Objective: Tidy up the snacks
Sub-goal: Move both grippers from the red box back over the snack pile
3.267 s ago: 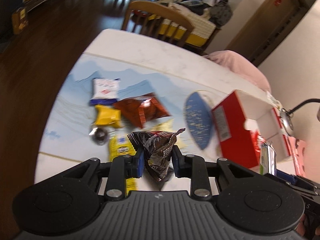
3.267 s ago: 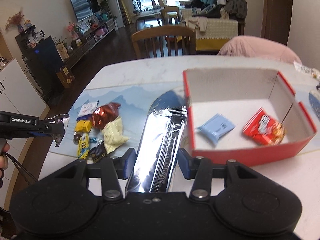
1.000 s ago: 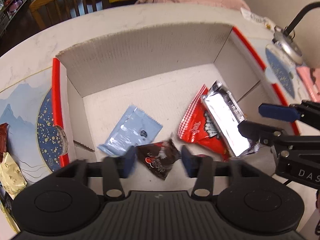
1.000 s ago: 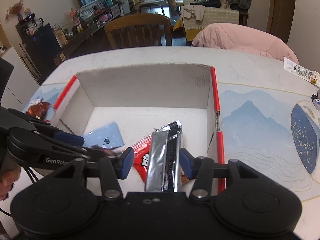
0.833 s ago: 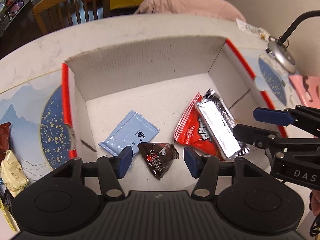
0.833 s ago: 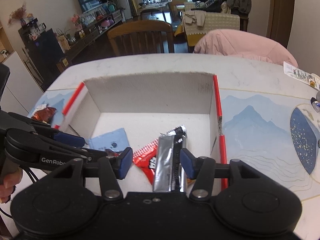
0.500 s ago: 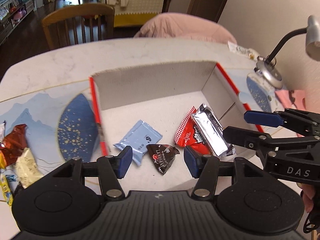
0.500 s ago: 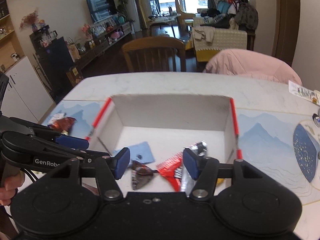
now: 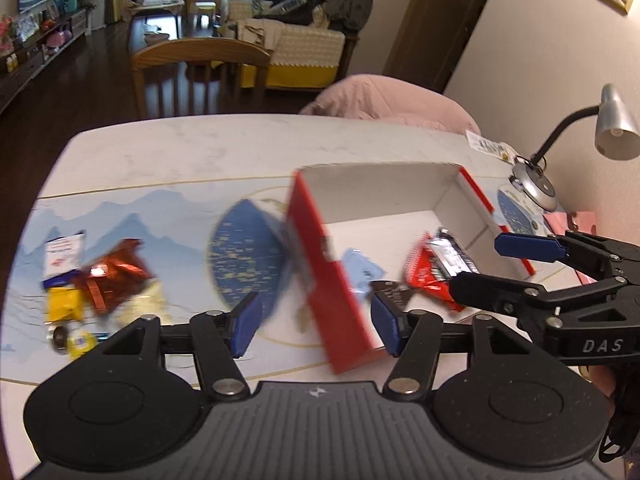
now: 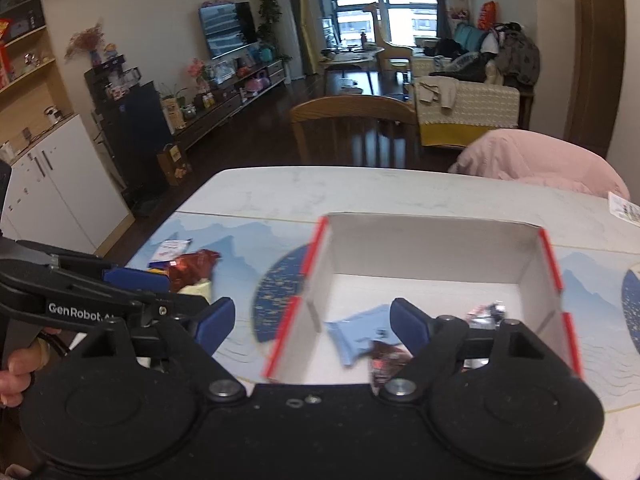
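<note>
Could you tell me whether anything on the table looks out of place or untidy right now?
Yes: a loose heap of snacks lies on the table mat left of the red box, while four packets are already inside it.

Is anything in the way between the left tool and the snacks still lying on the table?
Nothing visible blocks it. The left tool is open and empty, and the pile of snacks lies on the table mat to its left, out in the open. The red box sits to the right, not between them.
</note>
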A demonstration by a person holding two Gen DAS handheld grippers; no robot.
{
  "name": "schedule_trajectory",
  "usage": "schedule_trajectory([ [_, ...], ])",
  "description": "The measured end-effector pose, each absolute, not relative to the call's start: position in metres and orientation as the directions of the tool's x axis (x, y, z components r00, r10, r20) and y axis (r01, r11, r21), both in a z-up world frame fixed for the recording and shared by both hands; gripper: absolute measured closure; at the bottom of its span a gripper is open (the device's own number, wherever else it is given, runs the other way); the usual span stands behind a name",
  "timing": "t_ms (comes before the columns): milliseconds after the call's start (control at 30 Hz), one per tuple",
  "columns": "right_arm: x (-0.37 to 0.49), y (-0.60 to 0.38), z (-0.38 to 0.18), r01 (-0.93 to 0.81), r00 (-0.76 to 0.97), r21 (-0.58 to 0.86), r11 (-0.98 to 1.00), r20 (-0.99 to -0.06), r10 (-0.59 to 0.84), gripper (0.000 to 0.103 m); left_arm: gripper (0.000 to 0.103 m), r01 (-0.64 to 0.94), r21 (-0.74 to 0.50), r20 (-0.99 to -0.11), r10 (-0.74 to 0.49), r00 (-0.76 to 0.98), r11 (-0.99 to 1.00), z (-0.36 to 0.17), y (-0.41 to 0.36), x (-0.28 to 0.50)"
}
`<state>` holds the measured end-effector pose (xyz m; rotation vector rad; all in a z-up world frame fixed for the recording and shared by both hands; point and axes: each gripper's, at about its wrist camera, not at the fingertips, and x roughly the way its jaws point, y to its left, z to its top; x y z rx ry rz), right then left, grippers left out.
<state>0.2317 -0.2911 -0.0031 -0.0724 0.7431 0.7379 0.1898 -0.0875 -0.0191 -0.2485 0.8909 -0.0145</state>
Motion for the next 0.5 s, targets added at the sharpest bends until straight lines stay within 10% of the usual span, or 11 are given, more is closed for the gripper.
schedule_trajectory([
  [500, 0.189, -0.17, -0.013, -0.721, 0.435, 0.143, 0.678, -0.669, 0.603, 0.005, 0.029, -0.268, -0.26, -0.752, -0.021, 0.658, 0.928, -0.038, 0.071, 0.124],
])
